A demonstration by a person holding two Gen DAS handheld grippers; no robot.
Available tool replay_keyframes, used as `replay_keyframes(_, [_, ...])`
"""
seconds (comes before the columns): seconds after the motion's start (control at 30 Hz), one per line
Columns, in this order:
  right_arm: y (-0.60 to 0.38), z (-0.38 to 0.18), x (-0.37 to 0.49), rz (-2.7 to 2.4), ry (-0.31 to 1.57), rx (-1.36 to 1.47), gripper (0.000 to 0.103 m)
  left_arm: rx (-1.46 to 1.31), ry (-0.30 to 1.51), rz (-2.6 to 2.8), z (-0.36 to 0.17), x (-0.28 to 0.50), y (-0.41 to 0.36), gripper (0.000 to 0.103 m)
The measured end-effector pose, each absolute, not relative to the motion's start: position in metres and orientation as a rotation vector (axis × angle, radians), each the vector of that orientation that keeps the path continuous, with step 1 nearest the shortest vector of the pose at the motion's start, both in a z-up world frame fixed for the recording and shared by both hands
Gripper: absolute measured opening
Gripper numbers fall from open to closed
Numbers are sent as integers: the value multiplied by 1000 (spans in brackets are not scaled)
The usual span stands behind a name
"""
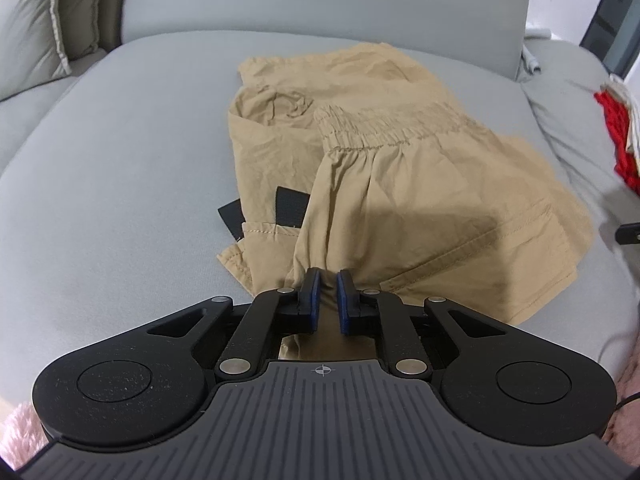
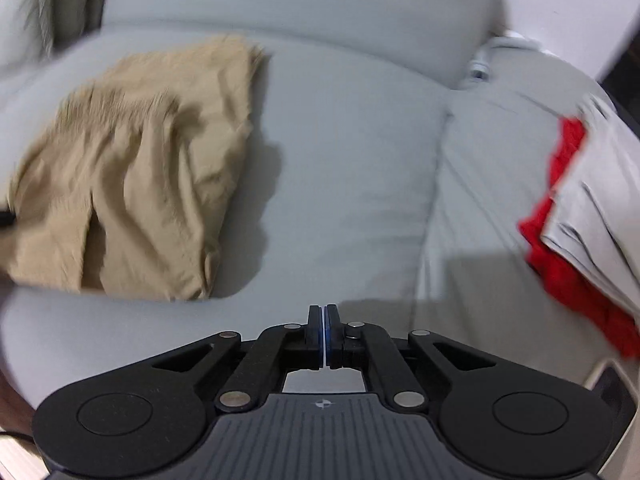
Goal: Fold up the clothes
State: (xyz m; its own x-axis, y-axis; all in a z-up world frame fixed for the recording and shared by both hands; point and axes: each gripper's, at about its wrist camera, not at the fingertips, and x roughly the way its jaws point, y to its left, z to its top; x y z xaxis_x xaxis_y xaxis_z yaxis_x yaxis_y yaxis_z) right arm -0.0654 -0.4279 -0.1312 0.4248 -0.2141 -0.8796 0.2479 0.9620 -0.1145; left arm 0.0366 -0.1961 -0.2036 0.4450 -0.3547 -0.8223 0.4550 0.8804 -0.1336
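Observation:
A pair of tan shorts (image 1: pixel 380 168) with an elastic waistband lies partly folded and crumpled on a grey sofa seat (image 1: pixel 120 168). My left gripper (image 1: pixel 328 280) is shut on a bunch of the tan cloth at the near edge; the fabric fills the gap between its blue pads. In the right wrist view the same tan shorts (image 2: pixel 128 176) lie to the left, blurred. My right gripper (image 2: pixel 324 312) hovers over the bare grey seat (image 2: pixel 344 184), to the right of the shorts, pads pressed together with nothing between them.
The sofa backrest (image 1: pixel 320 8) runs behind the seat, with a pale cushion (image 1: pixel 36 20) at the far left. A red cloth (image 2: pixel 560 240) and a grey garment (image 2: pixel 592 216) lie piled on the right. Black strips (image 1: pixel 290 204) show on the shorts.

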Motion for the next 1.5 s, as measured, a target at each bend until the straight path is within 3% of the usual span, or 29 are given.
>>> replay_keyframes(0.23, [-356, -108, -44, -39, 897, 35, 14, 60, 784, -590, -166, 10, -199, 24])
replay_keyframes(0.5, [-290, -131, -33, 222, 942, -14, 14, 307, 962, -581, -192, -7, -228, 24])
replay_keyframes(0.63, [-303, -150, -41, 121, 1016, -117, 12, 336, 993, -544, -197, -1, -229, 24])
replay_keyframes(0.9, [-393, -138, -61, -208, 1084, -5, 17, 220, 1006, -548, -178, -5, -211, 28])
replay_keyframes(1.03, [-394, -121, -59, -183, 1027, 15, 17, 146, 913, -524, -154, -6, -194, 35])
replay_keyframes(1.23, [-370, -103, -36, -97, 887, 83, 18, 19, 816, -492, -136, 23, -189, 35])
replay_keyframes(1.5, [-342, -124, 23, 13, 868, 57, 17, 115, 857, -526, -182, 80, -238, 29])
